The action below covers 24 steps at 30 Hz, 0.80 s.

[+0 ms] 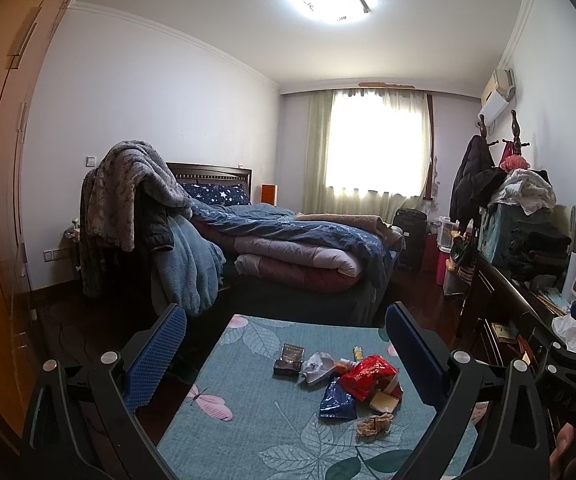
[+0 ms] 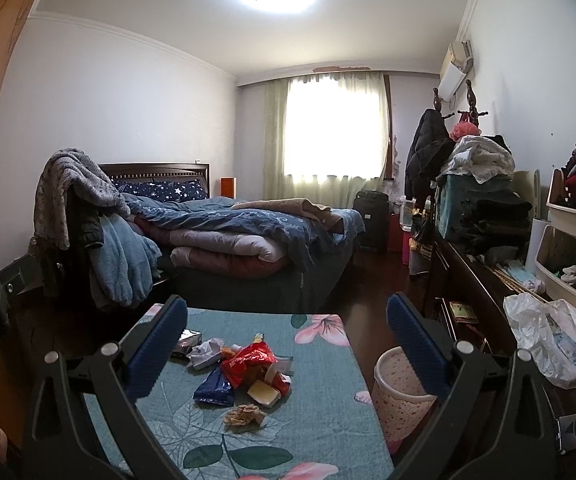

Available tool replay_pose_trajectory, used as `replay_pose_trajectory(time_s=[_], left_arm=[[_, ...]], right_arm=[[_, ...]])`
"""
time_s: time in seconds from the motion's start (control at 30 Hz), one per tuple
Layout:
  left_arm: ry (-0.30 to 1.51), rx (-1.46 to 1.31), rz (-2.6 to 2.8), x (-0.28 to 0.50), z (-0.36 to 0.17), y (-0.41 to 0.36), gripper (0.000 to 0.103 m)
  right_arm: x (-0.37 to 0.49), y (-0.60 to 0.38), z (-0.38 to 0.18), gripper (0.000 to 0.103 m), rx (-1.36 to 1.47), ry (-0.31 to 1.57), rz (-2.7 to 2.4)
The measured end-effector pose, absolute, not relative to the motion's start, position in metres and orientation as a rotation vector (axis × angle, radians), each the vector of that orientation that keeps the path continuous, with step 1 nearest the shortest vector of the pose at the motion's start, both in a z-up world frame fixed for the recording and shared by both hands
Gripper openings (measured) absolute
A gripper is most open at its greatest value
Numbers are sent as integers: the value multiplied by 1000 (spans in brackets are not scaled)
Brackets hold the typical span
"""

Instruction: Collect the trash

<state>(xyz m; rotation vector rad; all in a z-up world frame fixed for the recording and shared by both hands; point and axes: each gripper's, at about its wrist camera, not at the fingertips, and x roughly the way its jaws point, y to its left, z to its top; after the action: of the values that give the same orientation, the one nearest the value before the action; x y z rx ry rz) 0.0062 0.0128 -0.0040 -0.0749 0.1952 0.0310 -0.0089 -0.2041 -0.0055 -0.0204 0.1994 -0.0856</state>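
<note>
**Both claws open above the litter, nothing picked up yet**

The left gripper (image 1: 286, 344) and the right gripper (image 2: 288, 340) both hang above the teal quilted cloth with leaf and pink flower print (image 2: 320, 432) that covers the small table, each with its blue-padded jaws spread wide and empty. The trash sits in a loose cluster near the middle of the cloth: a crumpled red plastic snack bag (image 2: 250, 364), a dark blue foil wrapper (image 2: 214, 390) just beside it, a small cream-coloured open box (image 2: 264, 394), a wadded brown paper tissue (image 2: 244, 414) nearest the cameras, a crumpled white paper ball (image 2: 204, 354) and a small dark cardboard box (image 1: 288, 360) at the far side. A pale pink dotted plastic wastebasket (image 2: 398, 396) stands on the floor just beside the table's right edge, partly behind the right claw's finger.

This looks like the very start of the job: no piece is lifted. The next move likely calls for lowering one claw over a single item, perhaps the brown tissue, closing on it, then carrying it over to the wastebasket
</note>
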Motion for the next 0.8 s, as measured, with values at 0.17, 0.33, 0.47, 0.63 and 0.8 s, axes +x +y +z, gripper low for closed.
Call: replay_pose_trajectory(time_s=[0.17, 0.33, 0.47, 0.63, 0.8], left_arm=[[199, -70, 35, 11, -6, 10, 99], [205, -67, 37, 15, -7, 7, 99], [217, -65, 36, 23, -13, 6, 99], [239, -66, 40, 40, -22, 6, 99], [330, -79, 61, 75, -52, 12, 99]], right_arm=[[-7, -205, -7, 100, -20, 202, -83], [-1, -206, -11, 100, -21, 217, -75], [9, -208, -15, 100, -18, 232, -74], [26, -212, -28, 100, -9, 263, -71], [62, -218, -61, 100, -9, 363, -87]])
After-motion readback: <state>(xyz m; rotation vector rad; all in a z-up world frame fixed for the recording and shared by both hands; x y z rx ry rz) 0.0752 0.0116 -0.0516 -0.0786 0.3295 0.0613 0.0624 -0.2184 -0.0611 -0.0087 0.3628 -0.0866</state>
